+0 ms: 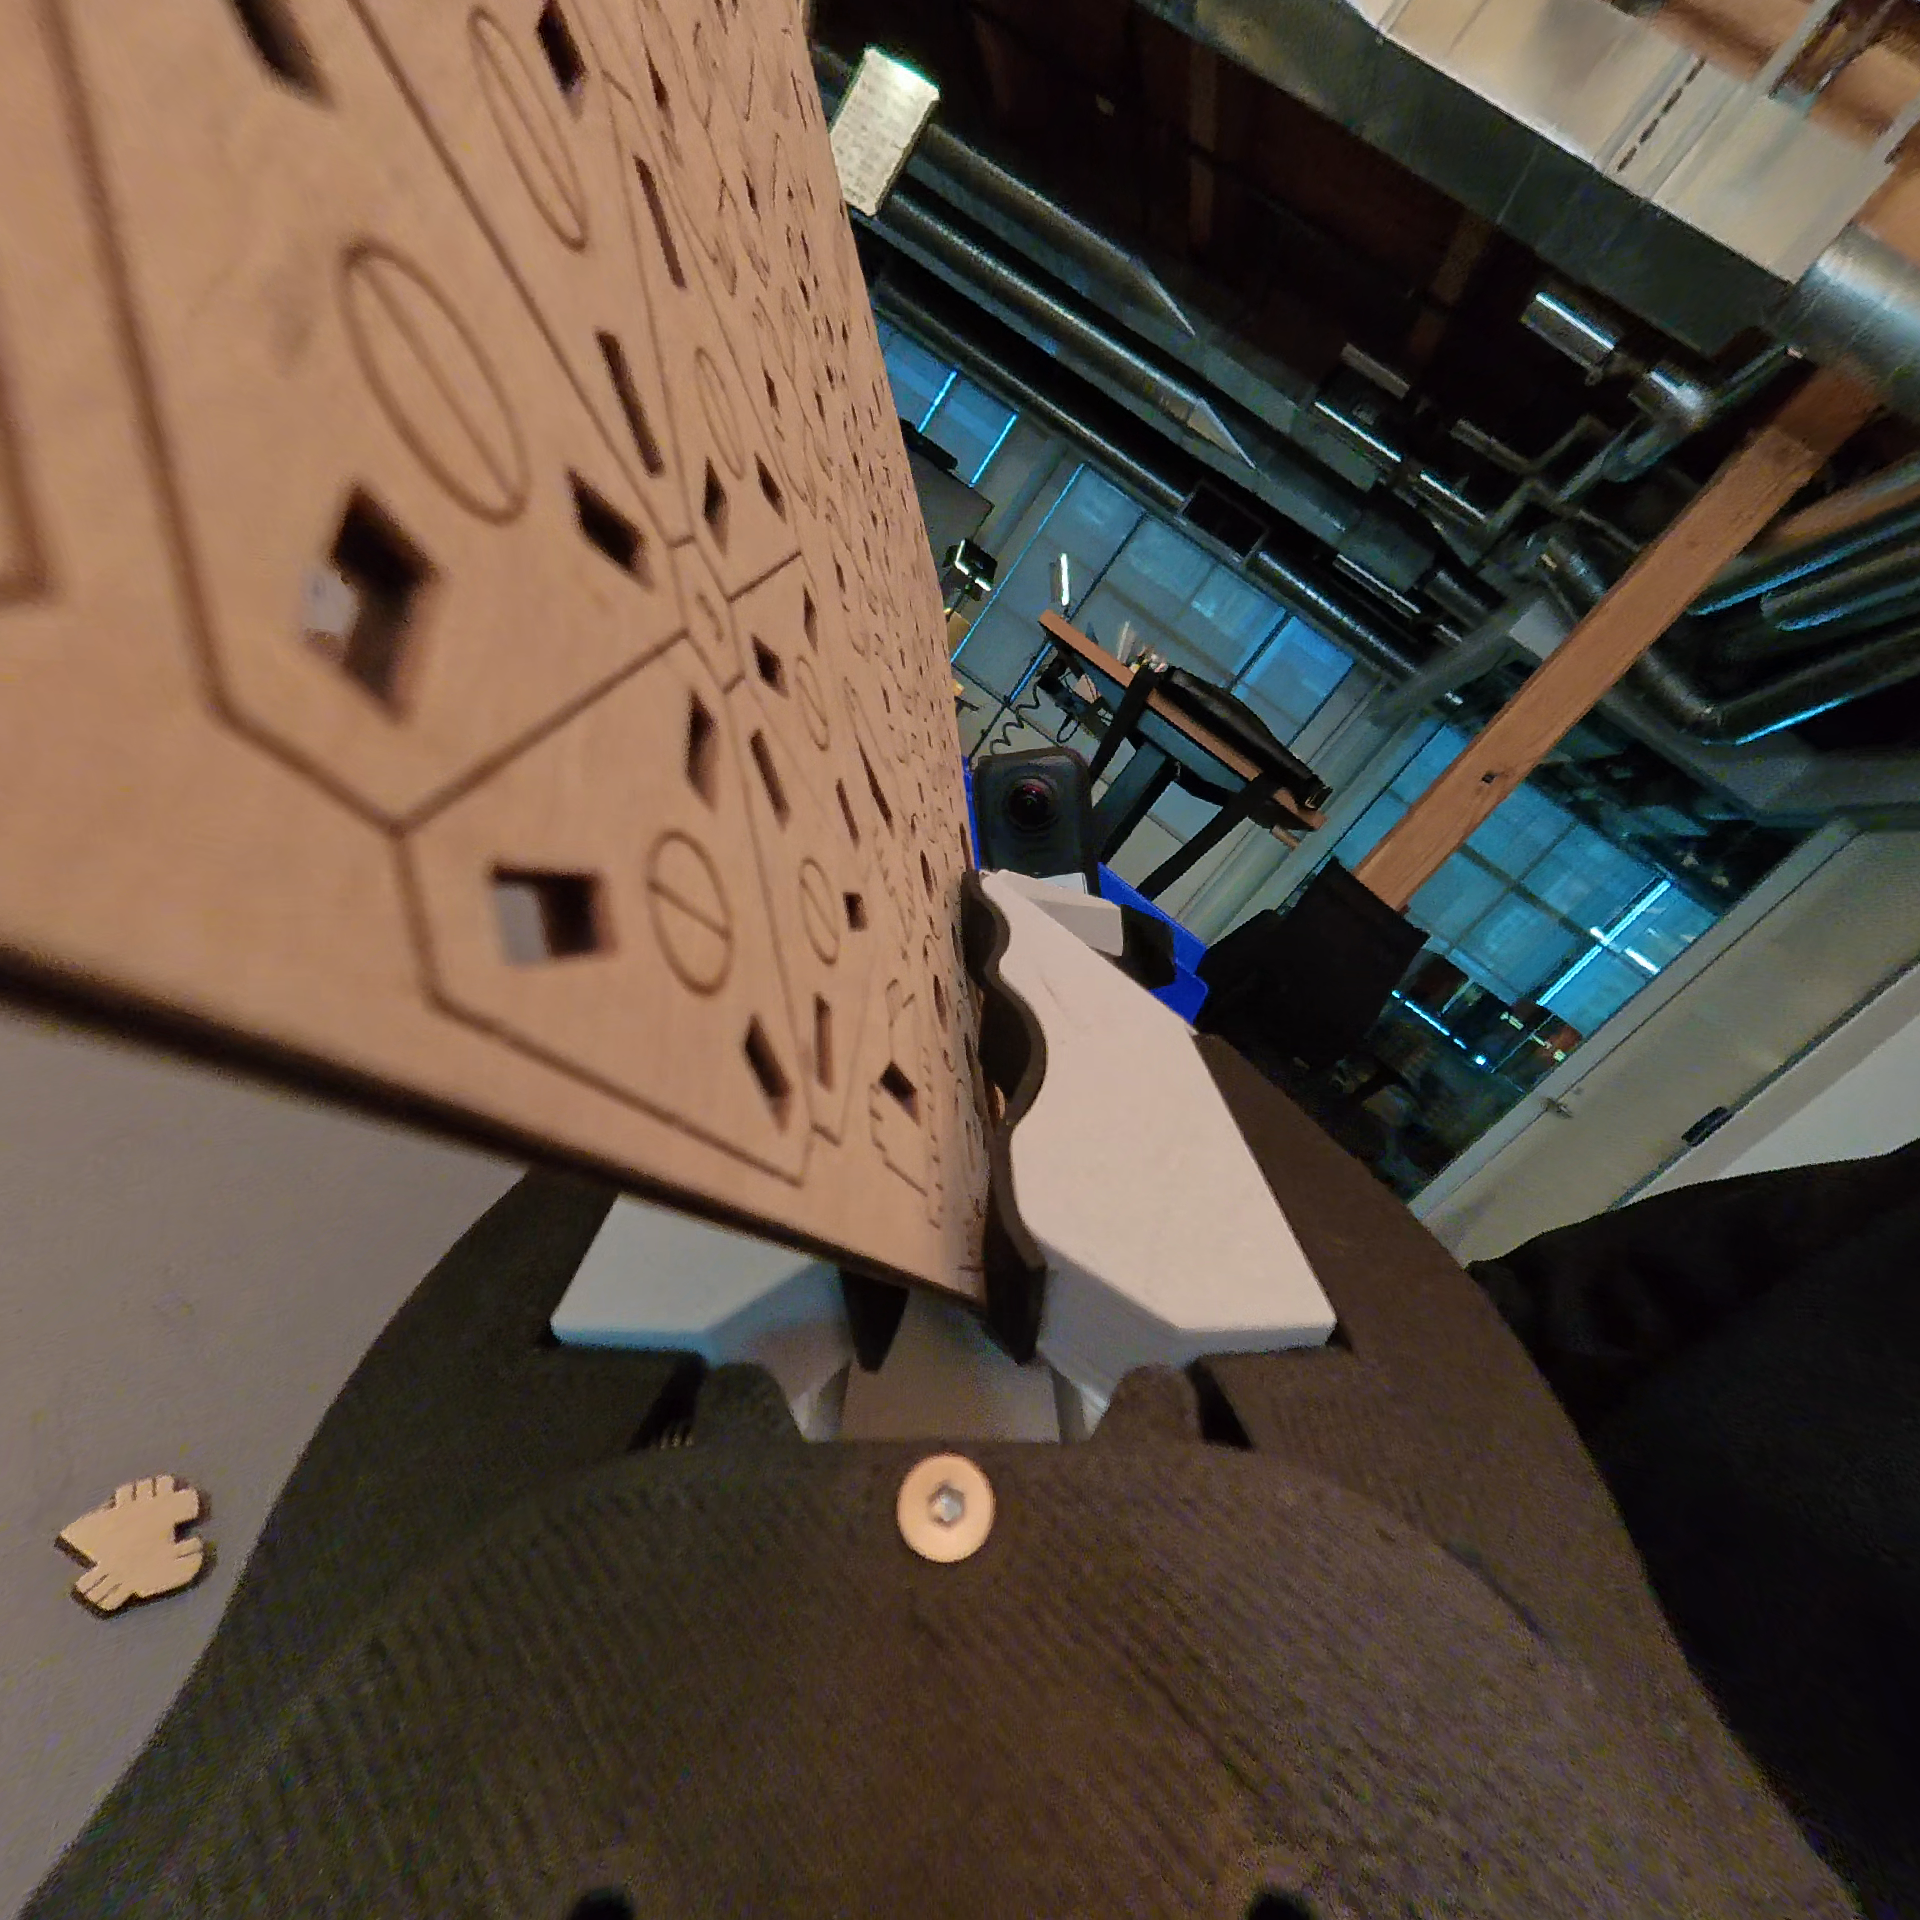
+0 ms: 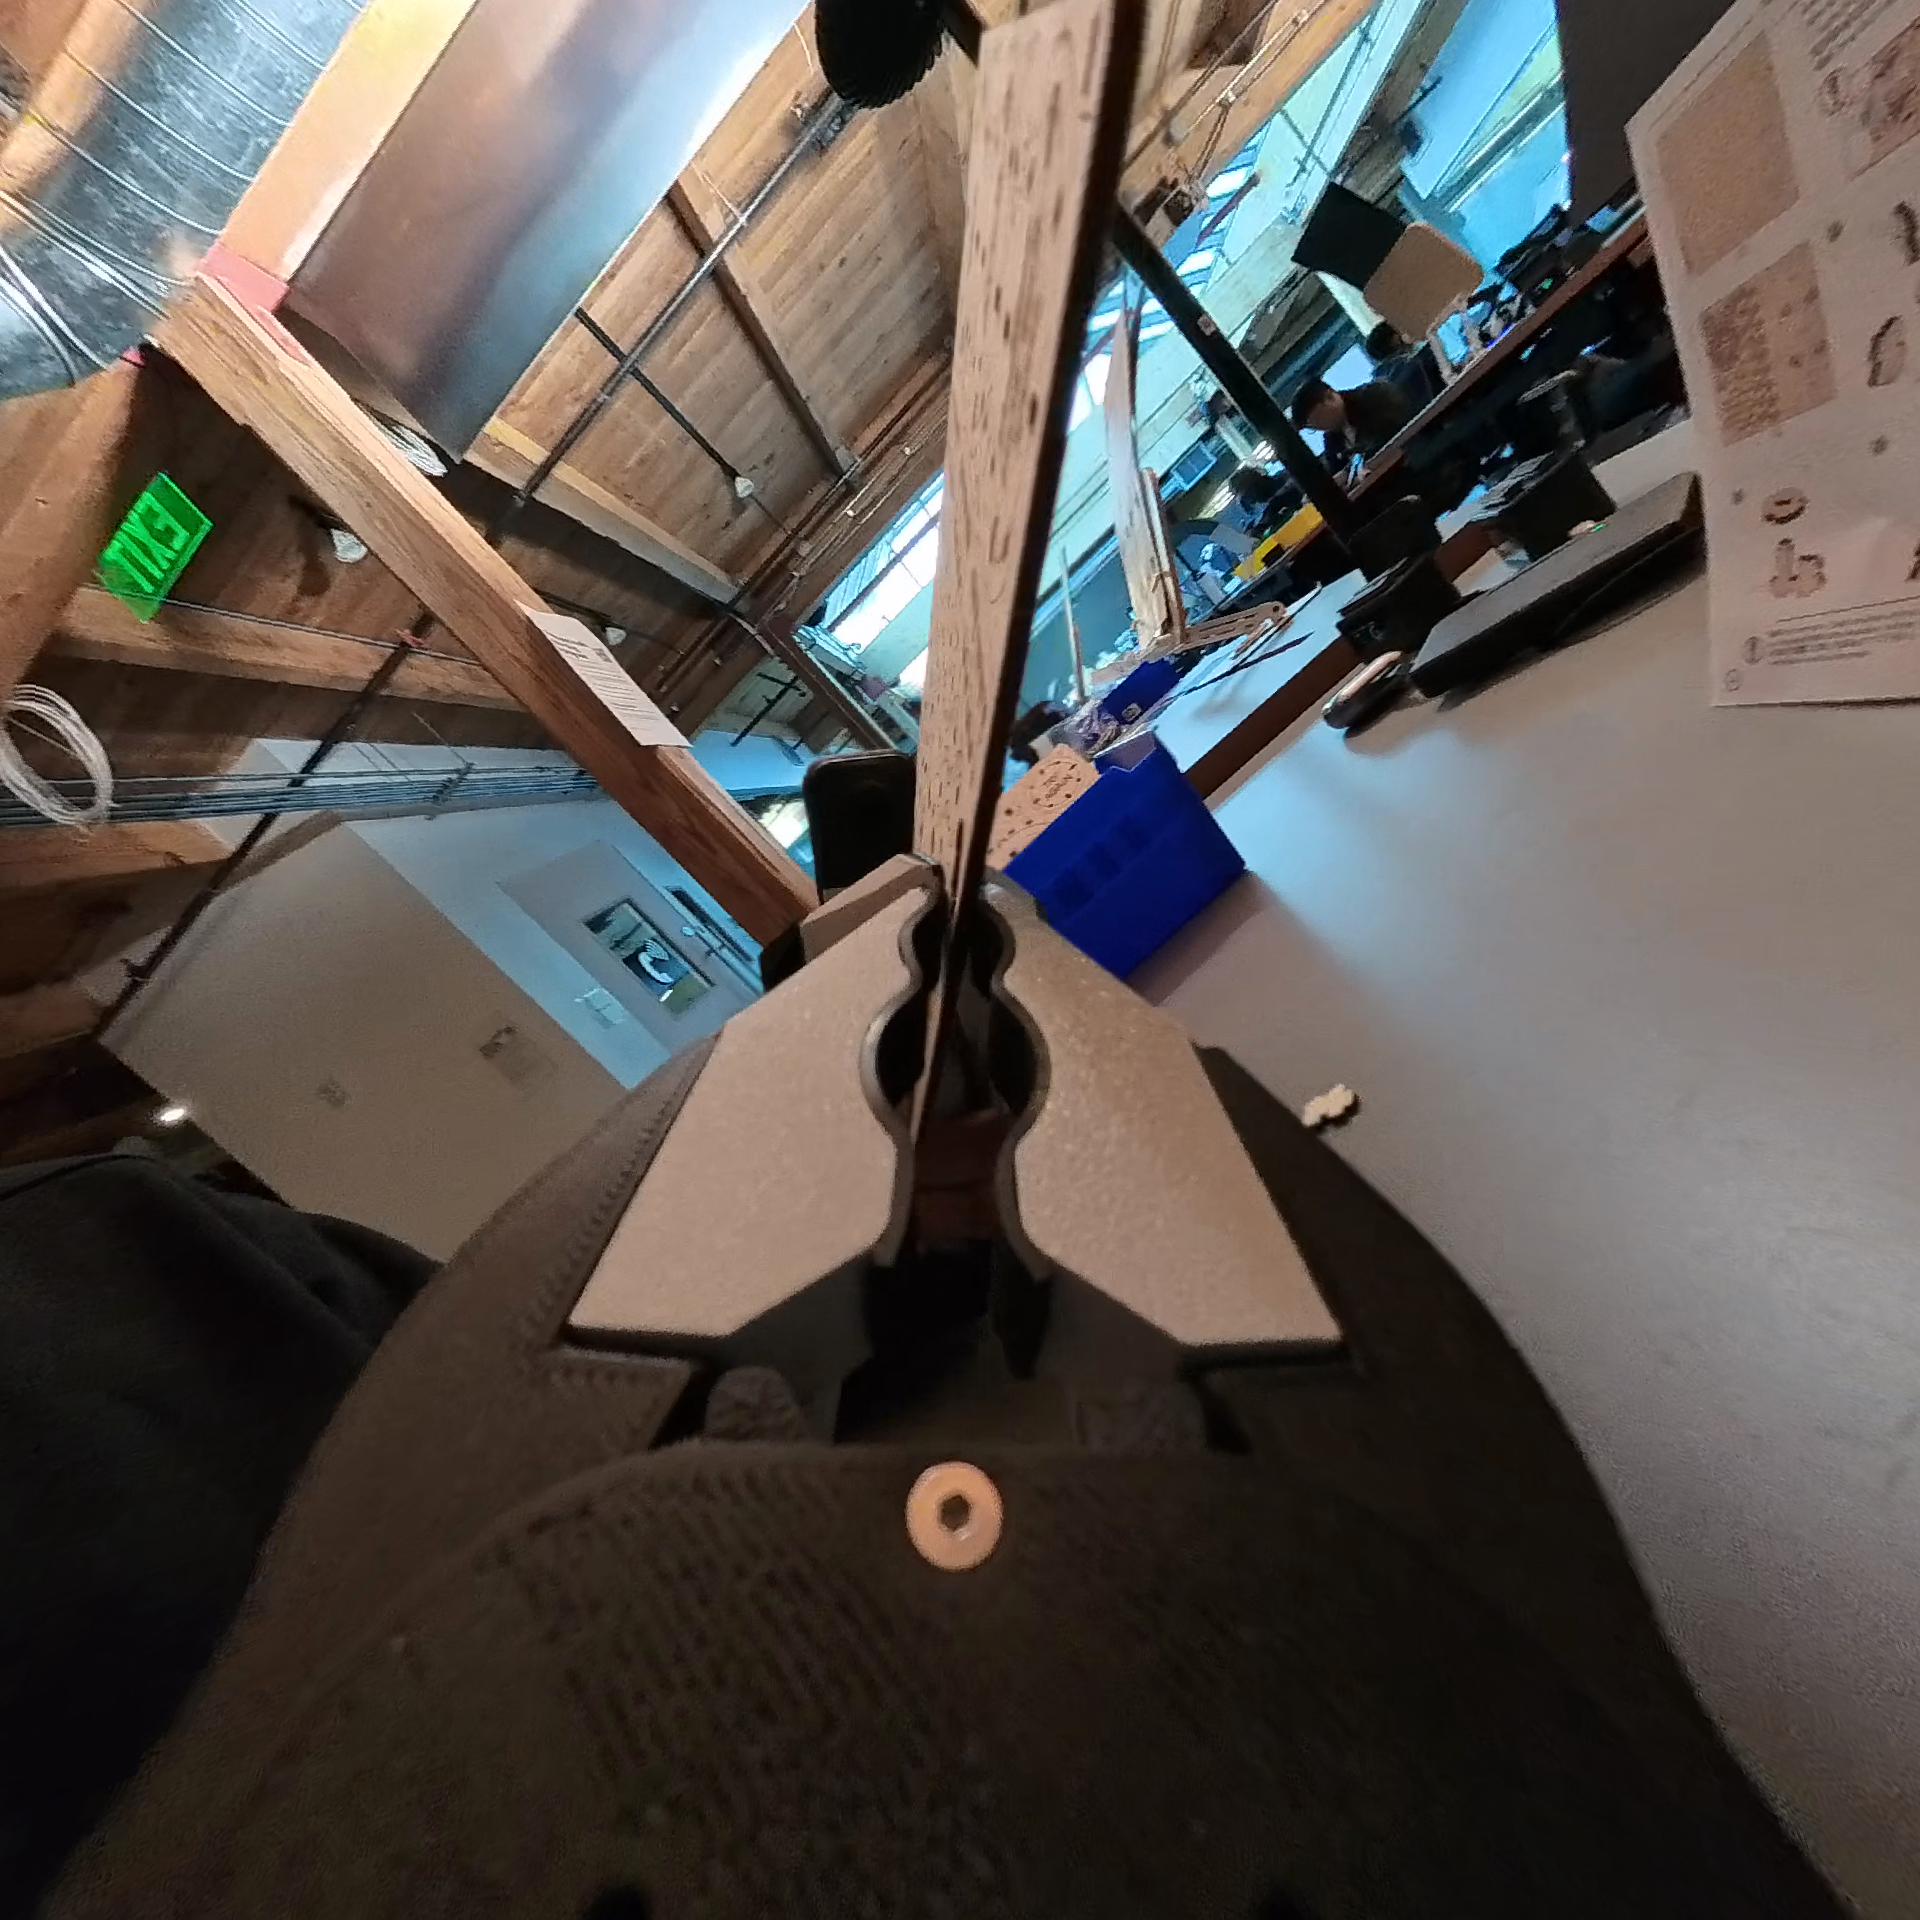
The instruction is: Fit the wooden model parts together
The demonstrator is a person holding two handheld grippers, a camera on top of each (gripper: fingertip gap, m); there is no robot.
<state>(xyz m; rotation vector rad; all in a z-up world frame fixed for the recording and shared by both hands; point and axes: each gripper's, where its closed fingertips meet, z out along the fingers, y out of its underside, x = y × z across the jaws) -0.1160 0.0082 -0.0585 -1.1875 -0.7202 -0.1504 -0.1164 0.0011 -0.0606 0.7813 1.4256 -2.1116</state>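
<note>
Both tongs grip one thin laser-cut wooden sheet (image 1: 436, 540) by its edge, lifting it upright above the grey table (image 2: 1558, 1039). The left tongs (image 1: 971, 1091) and right tongs (image 2: 961, 935) clamp narrowly on it, probably sharing the hold so the thin sheet keeps steady.

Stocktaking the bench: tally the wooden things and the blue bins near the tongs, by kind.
Laser-cut wooden sheet, clamped in the tongs: 1
Small loose wooden cut-outs: 1 per view, possibly the same piece
Blue bins: 1
Total: 3, or 4 if the cut-outs differ
</note>
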